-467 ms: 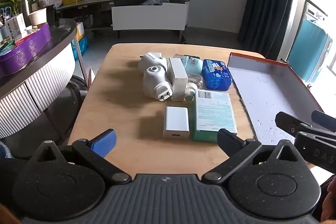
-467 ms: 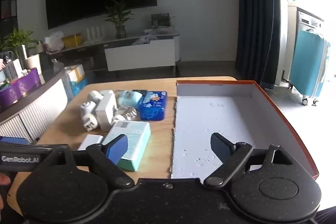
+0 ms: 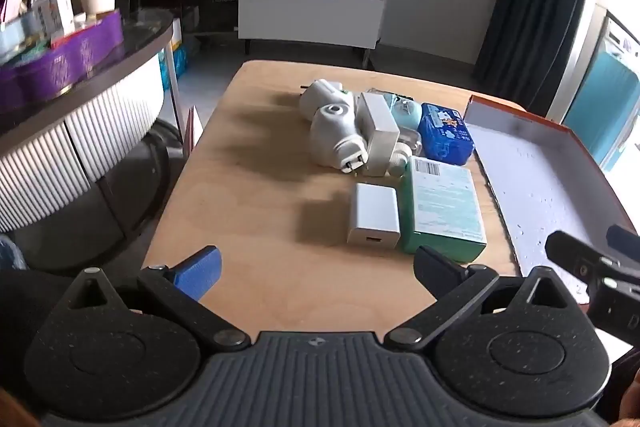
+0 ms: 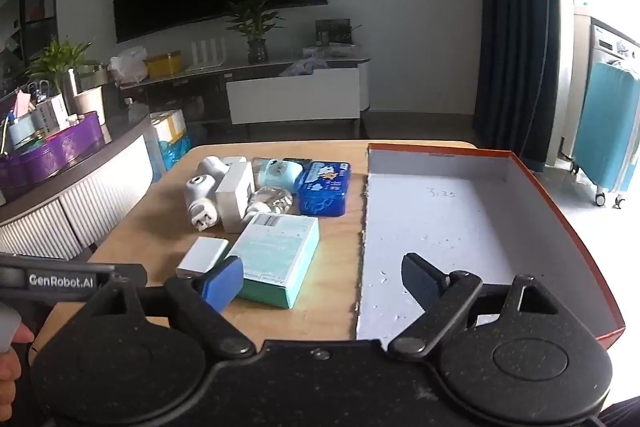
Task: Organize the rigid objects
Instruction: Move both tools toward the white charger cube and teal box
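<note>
On the wooden table [image 3: 256,195] lies a cluster of objects. It holds two white plug-in cameras [image 3: 336,135], a white adapter block [image 3: 378,131], a pale-blue device [image 4: 278,171], a blue tin [image 3: 446,139], a white charger [image 3: 374,219] and a green box [image 3: 442,205]. To their right lies an orange-edged box lid [image 4: 440,219] with a bare white floor. My left gripper [image 3: 314,259] hangs open over the table's near edge, short of the charger. My right gripper [image 4: 320,267] is open too, with the lid's left edge and the green box [image 4: 276,255] in front of it. Neither holds anything.
A curved counter with a purple tray [image 3: 60,63] stands left of the table. A low TV cabinet [image 3: 308,19] and plants are at the back wall. A dark curtain and a teal suitcase [image 4: 604,135] are on the right. A hand [image 4: 8,359] shows at the lower left.
Both views have slid a little, so the objects sit slightly further right and higher in frame. Both grippers have drifted a bit leftward. The jaws stay wide and nothing on the table has moved.
</note>
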`<control>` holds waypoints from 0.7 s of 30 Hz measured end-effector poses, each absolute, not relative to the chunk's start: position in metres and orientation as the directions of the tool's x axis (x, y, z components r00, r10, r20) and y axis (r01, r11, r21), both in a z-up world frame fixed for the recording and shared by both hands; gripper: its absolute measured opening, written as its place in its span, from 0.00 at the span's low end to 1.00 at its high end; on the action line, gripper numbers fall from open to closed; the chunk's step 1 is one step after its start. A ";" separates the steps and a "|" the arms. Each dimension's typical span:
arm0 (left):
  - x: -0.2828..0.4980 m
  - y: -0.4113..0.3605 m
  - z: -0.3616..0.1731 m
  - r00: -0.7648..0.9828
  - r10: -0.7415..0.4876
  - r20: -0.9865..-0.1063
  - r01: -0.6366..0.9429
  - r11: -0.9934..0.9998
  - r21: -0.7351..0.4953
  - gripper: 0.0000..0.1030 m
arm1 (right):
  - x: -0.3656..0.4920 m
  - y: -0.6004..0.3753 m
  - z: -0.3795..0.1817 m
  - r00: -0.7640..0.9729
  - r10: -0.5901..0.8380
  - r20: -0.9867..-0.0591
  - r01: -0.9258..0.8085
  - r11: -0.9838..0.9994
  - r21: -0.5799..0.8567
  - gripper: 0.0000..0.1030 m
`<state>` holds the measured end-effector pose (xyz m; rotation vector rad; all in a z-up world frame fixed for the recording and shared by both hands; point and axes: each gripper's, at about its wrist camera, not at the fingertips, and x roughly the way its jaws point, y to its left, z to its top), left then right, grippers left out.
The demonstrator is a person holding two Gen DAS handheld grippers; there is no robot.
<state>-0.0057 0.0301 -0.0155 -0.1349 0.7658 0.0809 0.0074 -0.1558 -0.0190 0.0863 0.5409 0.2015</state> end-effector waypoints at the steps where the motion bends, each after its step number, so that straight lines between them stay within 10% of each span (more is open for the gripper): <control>1: -0.005 0.032 -0.017 0.716 0.020 -0.698 -0.125 0.987 -0.100 1.00 | 0.004 -0.152 -0.022 0.840 0.208 -0.501 -0.160 0.977 0.138 0.98; 21: 0.034 0.028 -0.042 0.689 -0.008 -0.724 -0.108 0.988 -0.113 1.00 | 0.012 -0.148 -0.039 0.820 0.239 -0.519 -0.163 0.969 0.188 0.98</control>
